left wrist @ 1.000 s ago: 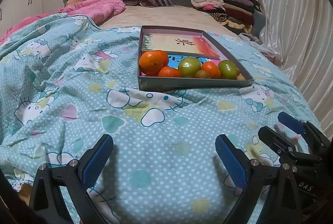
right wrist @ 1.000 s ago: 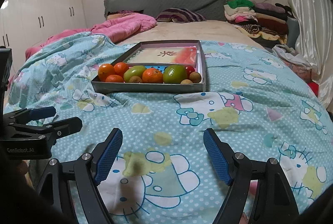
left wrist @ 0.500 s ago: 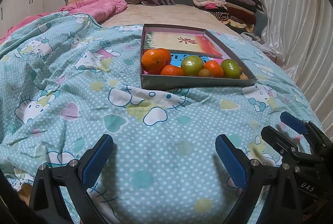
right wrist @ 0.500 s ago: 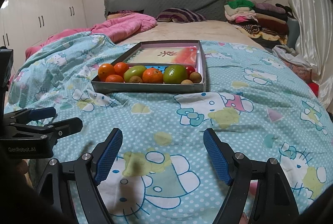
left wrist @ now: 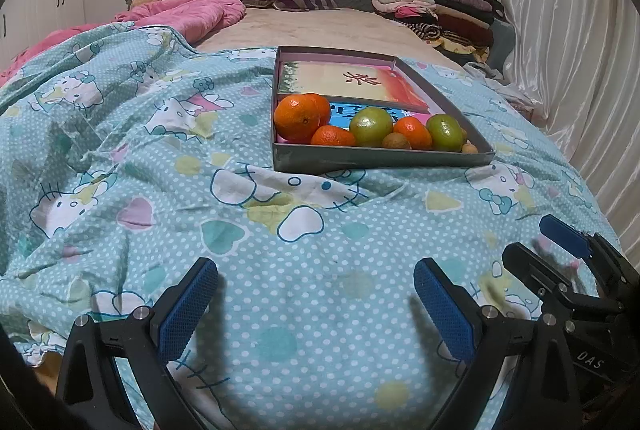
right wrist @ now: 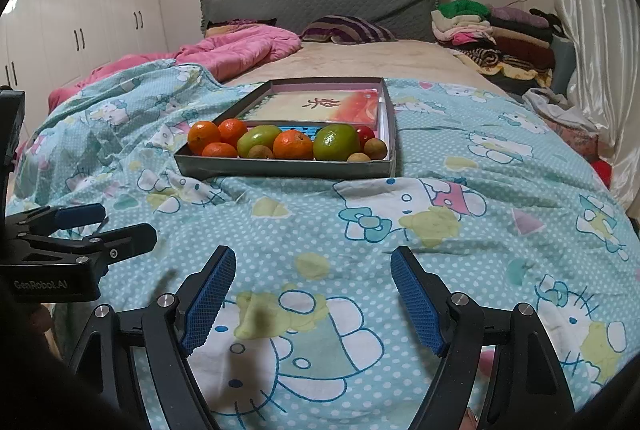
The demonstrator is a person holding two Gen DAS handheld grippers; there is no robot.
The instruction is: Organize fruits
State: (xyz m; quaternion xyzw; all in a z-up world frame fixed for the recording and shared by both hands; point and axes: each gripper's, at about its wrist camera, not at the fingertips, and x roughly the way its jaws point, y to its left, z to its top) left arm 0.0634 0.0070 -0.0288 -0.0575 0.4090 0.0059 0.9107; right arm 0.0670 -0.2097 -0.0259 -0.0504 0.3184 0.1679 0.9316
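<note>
A grey shallow box (left wrist: 380, 160) (right wrist: 280, 168) lies on the bed with fruit along its near wall: several oranges (left wrist: 298, 118) (right wrist: 293, 144), two green fruits (left wrist: 371, 126) (right wrist: 336, 141), small brown fruits (left wrist: 396, 141) (right wrist: 376, 148) and one red fruit (right wrist: 365, 132). My left gripper (left wrist: 316, 300) is open and empty, low over the quilt, well short of the box. My right gripper (right wrist: 312, 294) is open and empty, also short of the box. Each gripper shows in the other's view, the right one (left wrist: 560, 250) and the left one (right wrist: 104, 226).
A printed card (left wrist: 352, 80) fills the box's far half. A teal Hello Kitty quilt (left wrist: 160, 170) covers the near bed. A pink duvet (right wrist: 240, 50), a striped pillow (right wrist: 348, 29) and stacked clothes (right wrist: 496, 34) lie at the far end. A white curtain (left wrist: 580, 50) hangs at right.
The left gripper has tilted slightly, so the box sits a little lower in its view. The right gripper's view is almost unchanged. Both jaws stay open.
</note>
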